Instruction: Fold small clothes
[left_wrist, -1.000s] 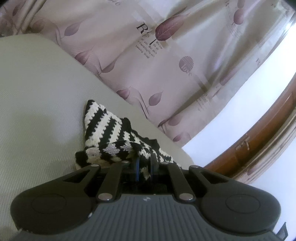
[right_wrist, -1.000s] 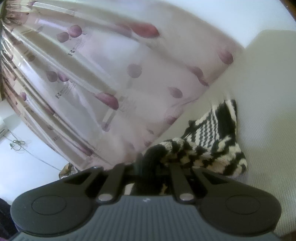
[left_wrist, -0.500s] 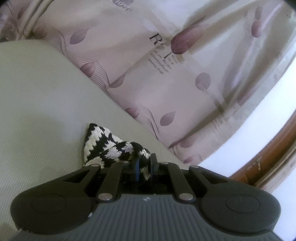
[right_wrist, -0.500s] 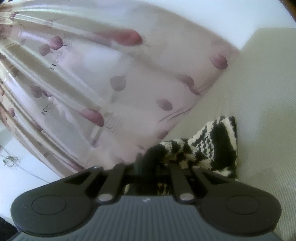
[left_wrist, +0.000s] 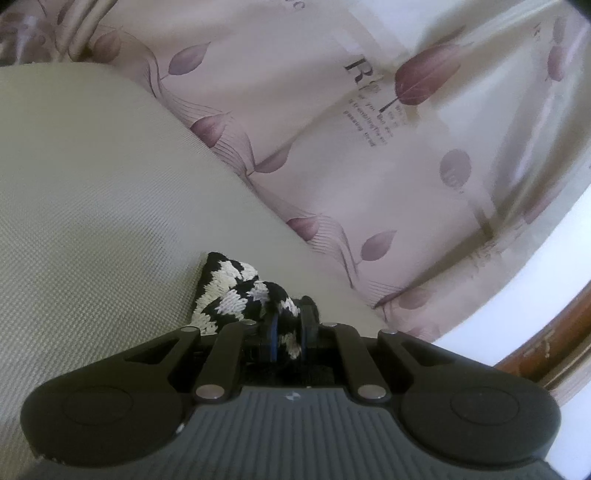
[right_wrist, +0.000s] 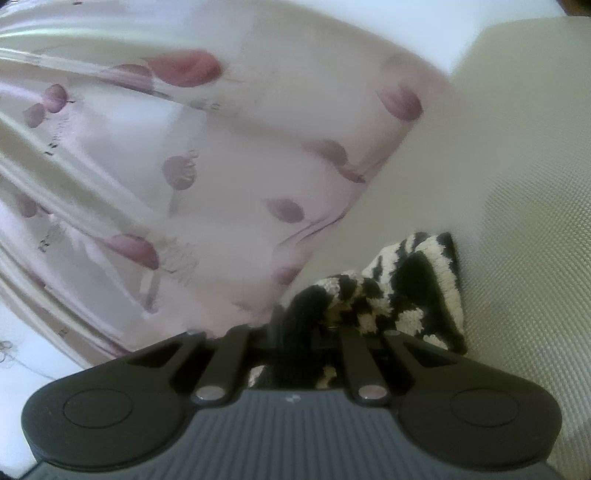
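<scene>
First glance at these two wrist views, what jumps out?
The black-and-white knit garment, bunched low centre on the pale woven surface, pinched by both the left tool and the right tool. Behind it, a pink leaf-print curtain fills the background.

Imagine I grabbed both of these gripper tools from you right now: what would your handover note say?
Left gripper: shut on an edge of the black-and-white knitted garment.
Right gripper: shut on another part of the same garment.
Garment: bunched between the two grippers, its free end lying on the beige ribbed surface, close to the leaf-print curtain.
Done: both holds are secure.
Left: the fold is not finished; lay the held edge flat over the rest, let go with both, then check that it lies neat.
</scene>
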